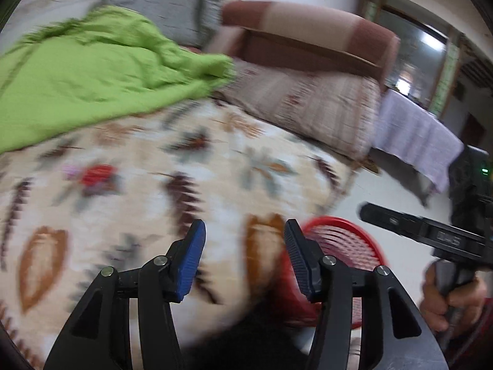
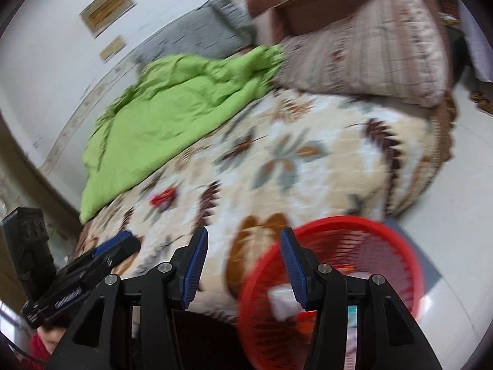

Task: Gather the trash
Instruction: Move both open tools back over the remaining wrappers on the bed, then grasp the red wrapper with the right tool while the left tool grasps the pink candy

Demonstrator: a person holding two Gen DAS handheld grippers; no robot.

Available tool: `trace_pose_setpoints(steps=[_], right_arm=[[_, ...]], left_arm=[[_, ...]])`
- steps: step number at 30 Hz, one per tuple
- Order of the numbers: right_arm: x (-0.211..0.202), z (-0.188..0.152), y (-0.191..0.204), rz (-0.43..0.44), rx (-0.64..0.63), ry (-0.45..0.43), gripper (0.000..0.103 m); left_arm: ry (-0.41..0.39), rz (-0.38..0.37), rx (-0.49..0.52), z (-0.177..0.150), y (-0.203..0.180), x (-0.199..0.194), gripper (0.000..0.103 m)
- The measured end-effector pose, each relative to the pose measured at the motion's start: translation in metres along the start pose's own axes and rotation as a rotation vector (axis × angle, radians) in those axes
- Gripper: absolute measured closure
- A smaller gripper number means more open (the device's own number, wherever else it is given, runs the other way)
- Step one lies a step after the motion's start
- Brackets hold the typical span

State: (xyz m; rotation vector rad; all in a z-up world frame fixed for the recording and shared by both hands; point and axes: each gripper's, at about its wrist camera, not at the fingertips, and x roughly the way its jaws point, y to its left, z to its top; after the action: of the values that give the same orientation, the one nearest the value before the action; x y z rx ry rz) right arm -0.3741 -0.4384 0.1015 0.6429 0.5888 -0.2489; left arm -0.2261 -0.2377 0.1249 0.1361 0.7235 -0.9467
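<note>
Right wrist view shows the right gripper half open and empty, the red basket just below its right finger, so next it must reach forward-left to the red scrap on the bed.

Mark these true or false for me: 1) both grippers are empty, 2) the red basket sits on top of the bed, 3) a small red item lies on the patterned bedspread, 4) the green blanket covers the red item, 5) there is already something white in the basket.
1) True. The left gripper and the right gripper both stand open with nothing between the fingers.
2) False. The red basket stands on the floor beside the bed.
3) True. A small red item lies on the patterned bedspread.
4) False. The green blanket lies apart from it, further up the bed.
5) True. A white piece lies inside the basket.
</note>
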Motion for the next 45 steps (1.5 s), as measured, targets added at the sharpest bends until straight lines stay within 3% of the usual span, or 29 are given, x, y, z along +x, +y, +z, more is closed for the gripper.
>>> trace_pose_setpoints(steps=[2, 9, 11, 16, 19, 25, 27, 28, 29, 33, 41, 45], right_arm=[[0.018, 0.001, 0.023, 0.037, -0.028, 0.029, 0.049], [0.087, 0.014, 0.092, 0.104, -0.095, 0.116, 0.040], [0.116, 0.018, 0.114, 0.122, -0.108, 0.151, 0.033], [0.203, 0.029, 0.163, 0.116, -0.113, 0.223, 0.032], [0.260, 0.035, 0.186, 0.108, -0.088, 0.258, 0.032], [0.339, 0.040, 0.211, -0.016, -0.092, 0.283, 0.033], [0.357, 0.039, 0.214, -0.040, -0.100, 0.303, 0.042], [0.364, 0.038, 0.213, -0.072, -0.103, 0.312, 0.056], [0.370, 0.035, 0.210, -0.076, -0.090, 0.323, 0.056], [0.366, 0.037, 0.200, -0.036, -0.108, 0.292, 0.071], [0.314, 0.059, 0.182, -0.017, -0.105, 0.112, 0.073], [0.300, 0.066, 0.176, -0.024, -0.085, 0.059, 0.073]], left_arm=[[-0.028, 0.091, -0.030, 0.004, 0.032, -0.005, 0.045], [-0.110, 0.347, -0.221, 0.002, 0.148, -0.023, 0.044], [-0.121, 0.397, -0.260, -0.004, 0.172, -0.026, 0.044], [-0.116, 0.509, -0.334, -0.019, 0.225, -0.027, 0.044], [-0.104, 0.499, -0.391, -0.023, 0.243, -0.028, 0.044], [-0.121, 0.502, -0.444, -0.023, 0.257, -0.031, 0.044], [-0.128, 0.506, -0.449, -0.021, 0.259, -0.030, 0.044], [-0.130, 0.508, -0.447, -0.019, 0.260, -0.029, 0.044], [-0.131, 0.502, -0.446, -0.017, 0.260, -0.027, 0.044], [-0.114, 0.460, -0.438, -0.005, 0.258, -0.012, 0.044], [-0.027, 0.355, -0.434, 0.040, 0.270, 0.060, 0.044], [0.031, 0.340, -0.417, 0.061, 0.278, 0.106, 0.054]])
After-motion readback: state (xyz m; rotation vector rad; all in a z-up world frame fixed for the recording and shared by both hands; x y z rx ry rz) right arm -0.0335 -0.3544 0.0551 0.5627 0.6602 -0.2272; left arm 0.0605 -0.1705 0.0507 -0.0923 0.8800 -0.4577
